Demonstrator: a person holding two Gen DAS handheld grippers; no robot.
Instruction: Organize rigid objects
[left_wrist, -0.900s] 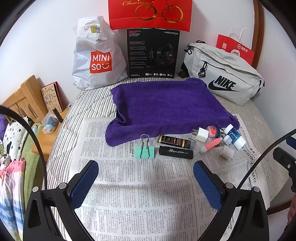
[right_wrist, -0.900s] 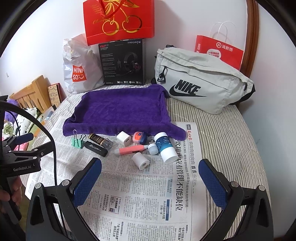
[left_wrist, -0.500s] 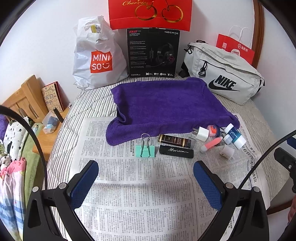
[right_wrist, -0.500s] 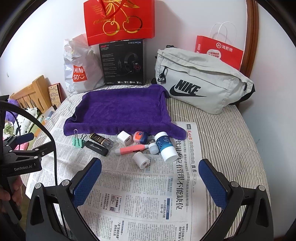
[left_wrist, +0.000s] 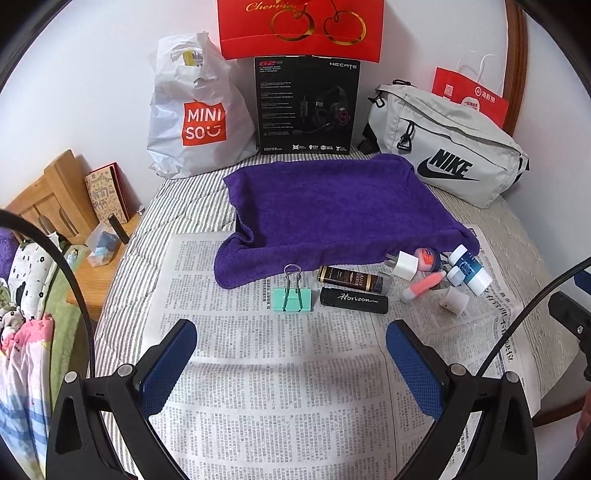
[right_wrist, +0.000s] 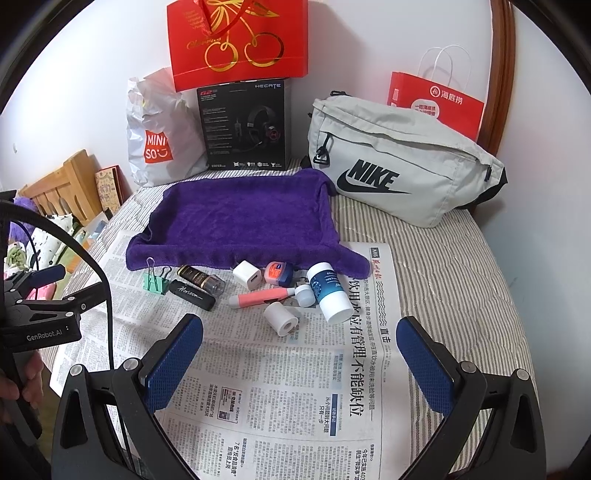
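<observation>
Small rigid items lie in a row on newspaper (left_wrist: 277, 369) in front of a purple towel (left_wrist: 332, 206): a mint binder clip (left_wrist: 292, 298), a brown tube (left_wrist: 352, 278), a black Horizon case (left_wrist: 354, 300), a white plug (right_wrist: 248, 275), a small red-lidded jar (right_wrist: 276, 272), a pink pen (right_wrist: 260, 297), a blue-labelled white bottle (right_wrist: 328, 293) and a white cap (right_wrist: 281, 319). My left gripper (left_wrist: 291, 369) hovers open just short of the clip and case. My right gripper (right_wrist: 300, 360) hovers open just short of the cap. Nothing sits between either pair of fingers.
Against the wall stand a white Miniso bag (left_wrist: 195, 110), a black headset box (left_wrist: 306, 105), two red paper bags (right_wrist: 236, 40) and a grey Nike bag (right_wrist: 399, 166). The striped bed drops off at the left to a wooden shelf (left_wrist: 55, 195).
</observation>
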